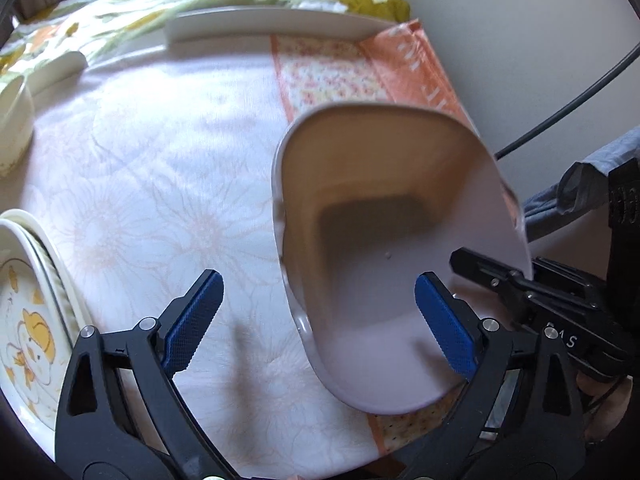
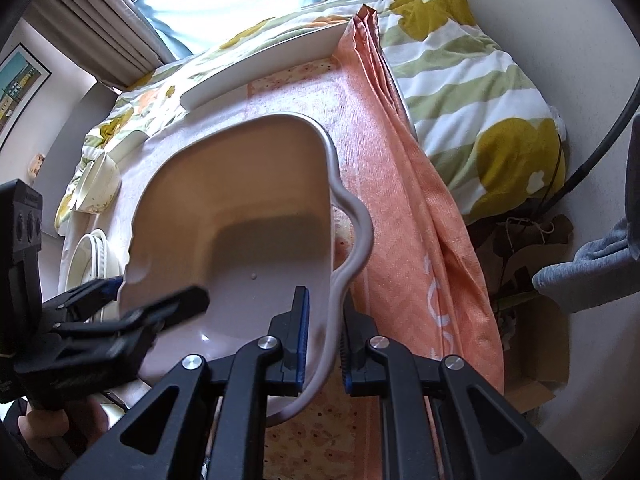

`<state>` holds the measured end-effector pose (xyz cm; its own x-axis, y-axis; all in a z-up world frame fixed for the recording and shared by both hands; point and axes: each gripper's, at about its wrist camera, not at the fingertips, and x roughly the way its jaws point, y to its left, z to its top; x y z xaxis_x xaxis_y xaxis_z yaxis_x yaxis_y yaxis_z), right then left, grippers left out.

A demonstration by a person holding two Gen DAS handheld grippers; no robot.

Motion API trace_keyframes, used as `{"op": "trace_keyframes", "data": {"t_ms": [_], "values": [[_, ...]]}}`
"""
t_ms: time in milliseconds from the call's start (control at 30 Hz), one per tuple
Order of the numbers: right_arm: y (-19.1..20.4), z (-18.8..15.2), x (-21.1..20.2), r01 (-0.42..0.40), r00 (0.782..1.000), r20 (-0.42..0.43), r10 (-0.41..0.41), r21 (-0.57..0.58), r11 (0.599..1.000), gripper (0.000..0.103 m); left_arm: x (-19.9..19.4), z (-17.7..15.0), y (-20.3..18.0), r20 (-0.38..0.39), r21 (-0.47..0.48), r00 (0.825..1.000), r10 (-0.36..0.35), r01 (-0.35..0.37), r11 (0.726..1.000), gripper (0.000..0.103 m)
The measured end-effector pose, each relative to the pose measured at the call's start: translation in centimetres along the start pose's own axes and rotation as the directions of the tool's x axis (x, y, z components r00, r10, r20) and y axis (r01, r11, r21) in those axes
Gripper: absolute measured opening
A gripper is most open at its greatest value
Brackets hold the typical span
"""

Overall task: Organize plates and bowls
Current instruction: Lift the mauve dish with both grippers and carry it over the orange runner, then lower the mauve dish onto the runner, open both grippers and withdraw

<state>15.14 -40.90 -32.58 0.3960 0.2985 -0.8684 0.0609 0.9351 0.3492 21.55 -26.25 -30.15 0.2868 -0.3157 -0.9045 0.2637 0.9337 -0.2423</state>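
Observation:
A pale pink square-ish dish (image 1: 392,240) with a wavy rim is held tilted above the table; it also shows in the right wrist view (image 2: 240,208). My right gripper (image 2: 324,344) is shut on its rim, and shows at the dish's right edge in the left wrist view (image 1: 516,280). My left gripper (image 1: 316,316) is open; its right blue pad (image 1: 444,324) is in front of the dish, its left pad over the cloth. A stack of plates with a duck print (image 1: 28,320) lies at the left. A cream bowl (image 1: 12,120) stands far left.
A white rectangular tray (image 1: 272,20) lies at the table's far edge. An orange cloth (image 2: 420,200) hangs over the table's right side. Behind it is a floral duvet (image 2: 480,92). A black cable (image 1: 560,112) runs at the right. The plate stack also shows in the right wrist view (image 2: 92,252).

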Motion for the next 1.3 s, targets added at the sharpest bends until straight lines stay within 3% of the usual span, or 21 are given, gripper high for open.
{"op": "trace_keyframes", "data": {"t_ms": [33,67,100,233,433,600,667,767,867,933,1033,1067,1167,1300], "values": [[-0.1,0.0,-0.2,0.001,1.000,0.007,-0.001,0.008,1.000,0.033,0.0,0.0,0.0,-0.006,0.004,1.000,0.006,-0.006,1.000,0.097],[-0.3,0.0,-0.5,0.001,1.000,0.017,-0.001,0.021,1.000,0.060,0.0,0.0,0.0,-0.010,0.008,1.000,0.009,-0.009,1.000,0.097],[-0.5,0.0,-0.9,0.019,0.999,0.032,-0.020,0.038,0.999,0.077,-0.2,0.0,0.1,-0.012,0.006,1.000,0.007,-0.007,1.000,0.097],[-1.3,-0.2,-2.3,-0.025,0.998,0.059,0.020,0.081,0.996,0.093,-1.8,-0.2,0.3,-0.005,0.000,1.000,0.003,-0.003,1.000,0.097],[1.1,-0.2,-6.6,-0.028,0.991,0.134,0.024,0.027,0.999,0.102,-7.9,-1.1,1.2,0.061,-0.020,0.998,-0.009,0.010,1.000,0.097],[6.5,1.3,-11.2,-0.098,0.965,0.229,0.124,-0.123,0.988,0.102,-14.4,-1.8,4.4,0.133,-0.056,0.991,0.020,-0.013,0.998,0.097],[8.8,2.3,-11.9,-0.136,0.966,0.196,0.168,-0.164,0.977,0.102,-17.2,-1.8,6.6,0.169,-0.086,0.983,0.073,-0.059,0.995,0.097],[12.9,4.0,-12.9,-0.162,0.957,0.199,0.211,-0.240,0.957,0.102,-20.6,-1.6,10.9,0.216,-0.165,0.971,0.102,-0.067,0.984,0.097],[17.3,5.5,-13.0,-0.091,0.956,0.242,0.167,-0.298,0.950,0.102,-22.9,-1.1,15.6,0.243,-0.247,0.960,0.138,-0.076,0.966,0.097],[20.3,6.8,-12.3,-0.054,0.958,0.252,0.136,-0.310,0.949,0.102,-24.1,-0.8,18.7,0.244,-0.286,0.956,0.164,-0.091,0.954,0.097],[24.3,9.2,-9.5,-0.089,0.964,0.206,0.166,-0.338,0.937,0.102,-24.8,0.0,23.6,0.255,-0.334,0.952,0.168,-0.076,0.939,0.097],[25.3,9.8,-8.3,-0.107,0.967,0.182,0.177,-0.340,0.934,0.102,-24.7,0.5,25.7,0.254,-0.352,0.958,0.137,-0.040,0.935,0.097],[28.6,11.7,-3.3,-0.157,0.978,0.083,0.193,-0.323,0.933,0.102,-23.7,1.3,30.2,0.259,-0.401,0.960,0.106,0.007,0.916,0.088],[31.9,12.7,3.3,-0.157,0.986,0.007,0.167,-0.300,0.941,0.097,-20.3,2.8,34.8,0.212,-0.429,0.975,0.065,0.033,0.903,0.066]]}}
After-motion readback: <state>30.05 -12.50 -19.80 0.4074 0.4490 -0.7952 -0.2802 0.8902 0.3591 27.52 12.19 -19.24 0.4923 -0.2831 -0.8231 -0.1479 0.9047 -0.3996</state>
